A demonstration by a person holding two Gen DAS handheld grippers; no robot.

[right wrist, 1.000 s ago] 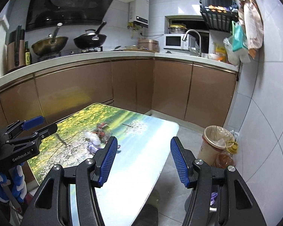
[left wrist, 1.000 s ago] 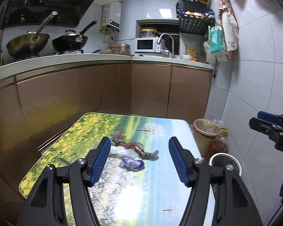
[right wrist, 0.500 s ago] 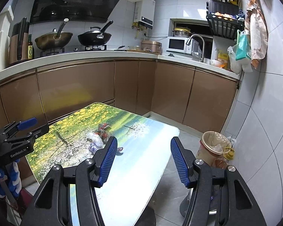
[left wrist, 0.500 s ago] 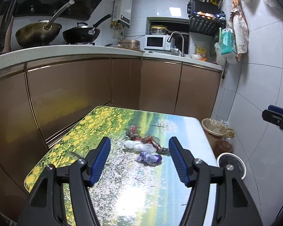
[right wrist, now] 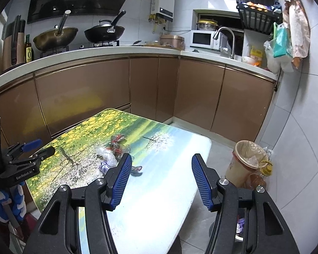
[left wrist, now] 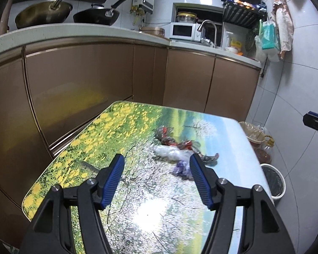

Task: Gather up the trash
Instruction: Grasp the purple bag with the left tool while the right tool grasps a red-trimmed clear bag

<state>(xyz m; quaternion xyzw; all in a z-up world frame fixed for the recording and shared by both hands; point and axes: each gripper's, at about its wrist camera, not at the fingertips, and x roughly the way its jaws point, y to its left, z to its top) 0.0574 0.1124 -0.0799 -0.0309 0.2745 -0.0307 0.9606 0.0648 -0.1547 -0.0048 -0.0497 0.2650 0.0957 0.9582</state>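
Two grippers hover over a small desk (left wrist: 120, 127) printed with a yellow flower meadow, in a kitchen with brown cabinets. On the left gripper (left wrist: 156, 176) the jaws stand wide apart with nothing between the blue pads, touching nothing. Ahead of them and toward the right jaw lies the trash: a crumpled clear plastic wrapper (left wrist: 169, 151), a red and dark wrapper (left wrist: 180, 142) just beyond it and touching it, and a small purple wrapper (left wrist: 181, 167) close beside the right jaw's tip. On the right gripper (right wrist: 160, 177) the jaws are likewise wide apart and empty; the same cluster of wrappers (right wrist: 111, 150) sits ahead of its left jaw, partly hidden behind that pad, while bare desk shows between the jaws. Beyond the right jaw, off the desk on the floor, stands a lined trash bin (right wrist: 247, 160) against the tiled wall. Compared with half a second ago, the left gripper has shifted so the trash now lies off toward its right jaw instead of centered between the pads, and the woks on the counter look closer. Both grippers point forward and tilt down toward the desk, side by side, the left one visible at the right view's left edge with a blue and white sleeve under it.
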